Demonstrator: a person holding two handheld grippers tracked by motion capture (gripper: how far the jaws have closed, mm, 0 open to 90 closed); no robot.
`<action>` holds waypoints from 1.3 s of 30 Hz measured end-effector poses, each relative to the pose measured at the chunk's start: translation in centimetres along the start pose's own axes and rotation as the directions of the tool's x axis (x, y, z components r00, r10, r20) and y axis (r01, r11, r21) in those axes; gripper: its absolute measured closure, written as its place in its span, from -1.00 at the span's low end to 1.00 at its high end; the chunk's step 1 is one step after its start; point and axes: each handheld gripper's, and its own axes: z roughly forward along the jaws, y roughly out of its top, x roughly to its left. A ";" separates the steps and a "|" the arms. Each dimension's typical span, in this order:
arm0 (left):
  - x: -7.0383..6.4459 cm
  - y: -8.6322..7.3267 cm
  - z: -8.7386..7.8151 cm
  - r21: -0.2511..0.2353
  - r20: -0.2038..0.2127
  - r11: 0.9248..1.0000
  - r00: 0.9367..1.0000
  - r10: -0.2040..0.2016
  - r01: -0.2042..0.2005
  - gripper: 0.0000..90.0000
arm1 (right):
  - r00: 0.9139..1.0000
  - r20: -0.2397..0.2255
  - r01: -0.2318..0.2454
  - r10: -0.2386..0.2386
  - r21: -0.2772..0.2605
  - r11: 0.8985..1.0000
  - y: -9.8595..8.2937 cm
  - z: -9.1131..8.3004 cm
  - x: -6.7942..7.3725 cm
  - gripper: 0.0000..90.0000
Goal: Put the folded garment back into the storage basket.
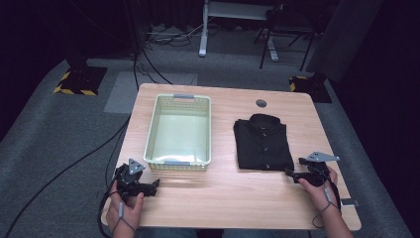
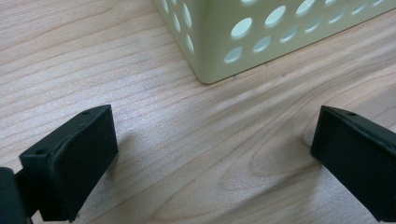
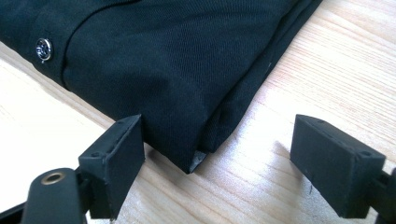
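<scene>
Both grippers' jaws stand released: the right gripper [image 3: 217,158] straddles the near corner of the folded black buttoned shirt [image 1: 262,141], at 3 o'clock on the wooden table [image 1: 223,193]; the left gripper [image 2: 210,158] faces the pale green perforated plastic basket [image 1: 179,131], at 9 o'clock, holding nothing.

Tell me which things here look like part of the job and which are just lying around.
Likely in play:
folded black shirt
pale green basket
left gripper, open
right gripper, open at the shirt's corner

Lying about:
floor cables
metal stands
</scene>
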 end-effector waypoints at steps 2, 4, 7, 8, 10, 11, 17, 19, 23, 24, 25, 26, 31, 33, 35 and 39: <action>0.0 0.0 0.0 0.001 -0.001 1.000 1.000 0.001 -0.001 -0.99 | 1.000 0.008 -0.003 0.003 0.002 1.000 0.0 0.0 0.0 -0.67; 0.0 0.0 0.0 0.000 0.000 1.000 1.000 0.000 0.000 -0.99 | 1.000 0.020 -0.017 0.017 0.007 1.000 0.0 0.0 0.0 -0.69; 0.0 0.0 0.0 0.001 0.000 1.000 1.000 0.001 -0.001 -0.99 | 0.999 0.024 -0.022 0.022 0.009 1.000 0.0 0.0 0.1 -0.69; 0.0 0.0 0.0 0.001 0.000 1.000 1.000 0.001 -0.001 -0.99 | 0.999 0.024 -0.023 0.023 0.008 1.000 0.0 0.0 0.0 -0.69; 0.0 0.0 0.0 0.001 0.000 1.000 1.000 0.001 -0.001 -0.99 | 0.999 0.024 -0.024 0.024 0.009 1.000 0.0 0.0 0.0 -0.69; 0.0 0.0 0.0 0.000 0.000 1.000 1.000 0.000 0.000 -0.99 | 0.999 0.023 -0.025 0.025 0.008 1.000 0.0 0.0 0.1 -0.69; 0.0 0.0 0.0 0.001 -0.001 1.000 1.000 0.000 0.000 -0.99 | 0.999 0.025 -0.027 0.027 0.009 1.000 0.0 0.0 0.1 -0.69; 0.0 0.0 0.0 0.000 -0.001 1.000 1.000 0.000 0.000 -0.99 | 0.999 0.036 -0.037 0.037 0.009 0.999 0.0 0.0 0.2 -0.69; 0.0 0.0 0.0 0.001 -0.001 1.000 1.000 0.000 0.000 -0.99 | 0.998 0.042 -0.047 0.046 0.013 0.999 0.0 0.0 0.3 -0.71; 0.0 0.0 0.0 0.001 -0.001 1.000 1.000 0.000 0.000 -0.99 | 0.998 0.043 -0.048 0.047 0.026 0.999 0.1 0.0 0.3 -0.75; 0.0 0.0 0.0 0.001 0.000 1.000 1.000 0.000 0.000 -0.99 | 0.998 0.048 -0.048 0.046 0.038 0.998 0.2 -0.1 0.3 -0.78; 0.0 0.0 0.0 0.001 0.000 1.000 1.000 0.000 0.000 -0.99 | 0.998 0.052 -0.048 0.046 0.035 0.998 0.3 -0.1 0.4 -0.77; 0.0 0.0 0.0 0.002 -0.001 1.000 1.000 0.000 0.000 -0.99 | 0.998 0.057 -0.038 0.037 0.011 0.999 0.8 -0.8 0.7 -0.76; 0.0 0.0 0.0 0.002 -0.001 1.000 1.000 0.000 0.000 -0.99 | 0.998 0.051 -0.036 0.035 0.005 0.999 1.1 -1.0 0.9 -0.75; 0.0 0.0 0.0 0.002 -0.001 1.000 1.000 0.000 0.000 -0.99 | 0.998 0.052 -0.026 0.027 -0.004 1.000 1.5 -1.3 1.0 -0.75; 0.0 0.0 0.0 0.002 -0.001 1.000 1.000 0.001 -0.001 -0.99 | 0.998 0.040 -0.038 0.038 -0.024 0.999 2.5 -1.7 1.0 -0.75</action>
